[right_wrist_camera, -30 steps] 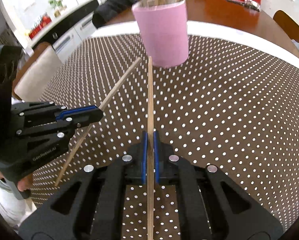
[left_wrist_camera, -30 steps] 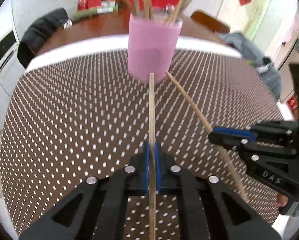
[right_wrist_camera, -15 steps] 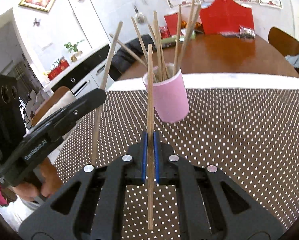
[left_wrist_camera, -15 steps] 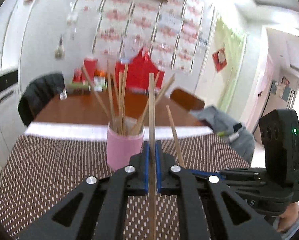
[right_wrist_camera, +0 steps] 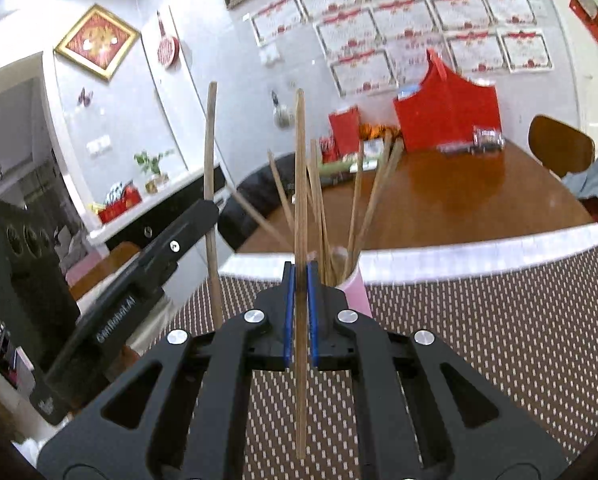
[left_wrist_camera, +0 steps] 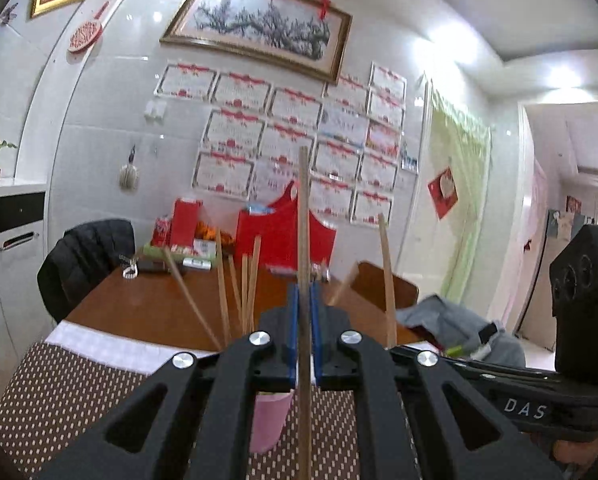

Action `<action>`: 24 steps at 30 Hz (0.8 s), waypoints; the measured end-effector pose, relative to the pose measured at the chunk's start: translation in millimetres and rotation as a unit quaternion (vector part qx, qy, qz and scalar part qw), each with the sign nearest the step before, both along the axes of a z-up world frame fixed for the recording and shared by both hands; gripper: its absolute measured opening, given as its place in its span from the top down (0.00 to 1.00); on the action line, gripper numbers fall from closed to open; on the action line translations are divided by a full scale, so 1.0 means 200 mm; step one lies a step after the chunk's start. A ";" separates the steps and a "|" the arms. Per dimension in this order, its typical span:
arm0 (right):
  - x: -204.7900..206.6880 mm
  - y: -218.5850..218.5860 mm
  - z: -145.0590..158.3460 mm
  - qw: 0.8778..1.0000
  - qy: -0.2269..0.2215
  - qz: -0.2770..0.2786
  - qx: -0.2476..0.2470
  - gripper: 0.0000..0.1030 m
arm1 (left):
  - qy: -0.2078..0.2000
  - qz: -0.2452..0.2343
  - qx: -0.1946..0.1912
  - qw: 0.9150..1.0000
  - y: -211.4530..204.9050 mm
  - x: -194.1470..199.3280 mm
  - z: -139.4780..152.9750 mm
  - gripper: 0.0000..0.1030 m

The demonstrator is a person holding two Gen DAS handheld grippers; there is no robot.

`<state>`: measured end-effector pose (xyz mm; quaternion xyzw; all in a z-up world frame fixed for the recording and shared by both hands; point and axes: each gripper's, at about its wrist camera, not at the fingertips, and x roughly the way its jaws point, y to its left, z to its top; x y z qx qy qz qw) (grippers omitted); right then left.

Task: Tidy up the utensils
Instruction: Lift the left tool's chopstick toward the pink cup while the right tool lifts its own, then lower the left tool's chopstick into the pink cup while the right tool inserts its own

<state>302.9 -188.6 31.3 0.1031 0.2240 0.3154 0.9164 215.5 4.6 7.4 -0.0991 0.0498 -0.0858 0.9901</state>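
Left wrist view: my left gripper (left_wrist_camera: 304, 332) is closed on a wooden chopstick (left_wrist_camera: 304, 216), which stands upright through the centre of the frame between the blue pads (left_wrist_camera: 293, 336). Directly behind the gripper, low in the frame, sits the pink cup (left_wrist_camera: 269, 420) on the dotted brown worktop (left_wrist_camera: 59, 392); the chopsticks in the cup (left_wrist_camera: 245, 292) fan upward left of centre. At the right edge my right gripper (left_wrist_camera: 395, 350) enters, clamped on a second chopstick (left_wrist_camera: 386, 276) that rises upright right of centre.

Right wrist view: my right gripper (right_wrist_camera: 300, 312) is closed on its chopstick (right_wrist_camera: 300, 184), upright at centre frame, lower end hanging free above the worktop (right_wrist_camera: 499, 340). The cup (right_wrist_camera: 355, 288) lies just behind and right of the gripper, its bundle (right_wrist_camera: 355, 208) splayed. At the left, my left gripper (right_wrist_camera: 209, 216) holds its chopstick (right_wrist_camera: 210, 152) upright, apart from the cup. A brown wooden table (right_wrist_camera: 459, 196) lies beyond.
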 end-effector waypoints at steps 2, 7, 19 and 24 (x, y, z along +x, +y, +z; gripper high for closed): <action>0.03 0.03 0.04 1.000 -0.023 -0.008 0.006 0.94 | -0.016 0.006 -0.004 1.000 0.00 0.03 0.02 0.94; 0.10 0.11 0.10 0.998 -0.066 -0.018 0.016 0.94 | -0.042 0.015 -0.009 0.999 0.02 0.12 0.04 0.94; 0.29 0.13 0.09 0.990 -0.117 -0.057 0.055 0.94 | -0.080 0.055 -0.018 0.995 0.04 0.36 0.01 0.94; 0.36 0.15 0.08 0.988 -0.123 -0.064 0.070 0.94 | -0.092 0.080 -0.013 0.992 0.05 0.42 -0.01 0.94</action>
